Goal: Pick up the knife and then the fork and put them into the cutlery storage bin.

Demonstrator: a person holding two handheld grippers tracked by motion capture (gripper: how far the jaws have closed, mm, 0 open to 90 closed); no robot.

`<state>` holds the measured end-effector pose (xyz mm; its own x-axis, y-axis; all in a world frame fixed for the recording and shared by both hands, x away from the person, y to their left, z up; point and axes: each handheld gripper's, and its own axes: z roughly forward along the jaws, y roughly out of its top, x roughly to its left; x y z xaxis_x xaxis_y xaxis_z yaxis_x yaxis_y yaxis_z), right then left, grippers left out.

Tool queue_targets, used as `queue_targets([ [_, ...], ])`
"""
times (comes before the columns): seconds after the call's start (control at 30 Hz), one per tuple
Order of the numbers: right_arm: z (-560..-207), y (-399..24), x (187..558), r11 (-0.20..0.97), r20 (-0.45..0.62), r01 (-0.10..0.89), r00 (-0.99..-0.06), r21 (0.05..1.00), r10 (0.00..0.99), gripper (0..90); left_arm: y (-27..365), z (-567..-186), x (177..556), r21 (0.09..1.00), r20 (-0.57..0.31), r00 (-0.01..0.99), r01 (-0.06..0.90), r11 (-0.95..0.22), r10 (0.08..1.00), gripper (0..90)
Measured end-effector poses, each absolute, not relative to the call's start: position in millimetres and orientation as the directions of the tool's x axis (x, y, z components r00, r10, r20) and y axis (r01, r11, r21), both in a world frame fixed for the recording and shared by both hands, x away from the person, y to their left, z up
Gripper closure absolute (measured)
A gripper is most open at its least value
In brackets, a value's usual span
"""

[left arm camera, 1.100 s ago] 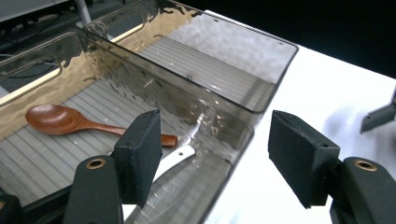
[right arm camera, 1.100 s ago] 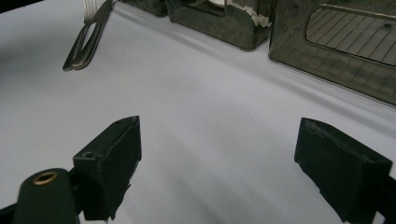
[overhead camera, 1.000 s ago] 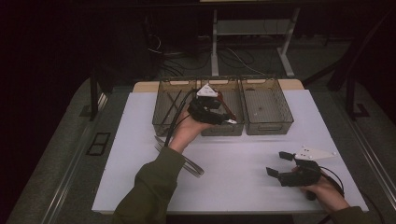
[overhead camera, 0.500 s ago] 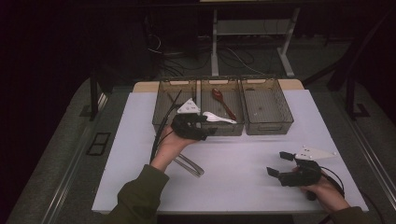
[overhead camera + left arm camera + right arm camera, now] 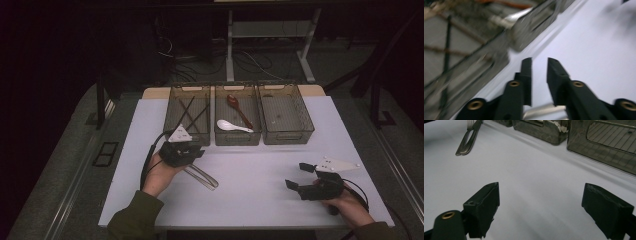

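A pair of steel forks (image 5: 201, 176) lies side by side on the white counter (image 5: 260, 200), just under and slightly to the person's side of the left tongs (image 5: 197, 152). In the left gripper view a strip of the forks' bright metal (image 5: 541, 110) shows below and behind the tips of the left tongs (image 5: 539, 60), not between them. Those tongs have just been closing: the 2 black jaws now stand nearly together with only a narrow gap, and nothing is caught in it. A second ago the same hand was out over the middle bin (image 5: 237, 142); it has since come back toward the person and lower, and a white spoon (image 5: 232, 126) now lies in that bin beside a red-brown spoon (image 5: 237, 107), beyond the left tongs. This suggests the spoon's delivery is done and the forks are next to be sorted, though the jaws would likely need to spread again to take them. Far to the other side of the forks, the right tongs (image 5: 297, 176) wait low over the counter, jaws spread wide and holding nothing. In the right gripper view the forks (image 5: 466, 142) lie well ahead and to the left of these tongs (image 5: 541, 192).
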<state>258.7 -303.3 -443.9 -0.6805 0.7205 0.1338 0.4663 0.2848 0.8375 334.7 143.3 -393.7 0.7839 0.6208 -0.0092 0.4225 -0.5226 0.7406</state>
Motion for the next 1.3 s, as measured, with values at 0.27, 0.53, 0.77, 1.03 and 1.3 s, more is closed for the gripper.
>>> queue_targets([
  [0.27, -444, -302, 259, 0.290, 0.132, 0.467, -0.682, 0.835, 0.720, 14.1, 184, -408, 339, 0.690, 0.038, 0.694, 0.502, -0.521, 0.719, 88.5],
  [0.53, -444, -301, 259, 0.292, 0.131, 0.468, -0.682, 0.834, 0.720, 14.1, 205, -413, 348, 0.683, 0.039, 0.646, 0.540, -0.492, 0.762, 88.5],
  [0.77, -444, -300, 259, 0.295, 0.128, 0.465, -0.684, 0.835, 0.718, 14.1, 194, -424, 360, 0.648, 0.076, 0.651, 0.543, -0.534, 0.755, 88.5],
  [1.03, -445, -301, 260, 0.296, 0.127, 0.465, -0.685, 0.835, 0.718, 14.1, 195, -426, 363, 0.618, 0.084, 0.649, 0.561, -0.551, 0.756, 88.6],
  [1.3, -444, -301, 259, 0.292, 0.130, 0.468, -0.682, 0.834, 0.720, 14.1, 195, -428, 358, 0.587, 0.087, 0.663, 0.569, -0.576, 0.744, 88.6],
])
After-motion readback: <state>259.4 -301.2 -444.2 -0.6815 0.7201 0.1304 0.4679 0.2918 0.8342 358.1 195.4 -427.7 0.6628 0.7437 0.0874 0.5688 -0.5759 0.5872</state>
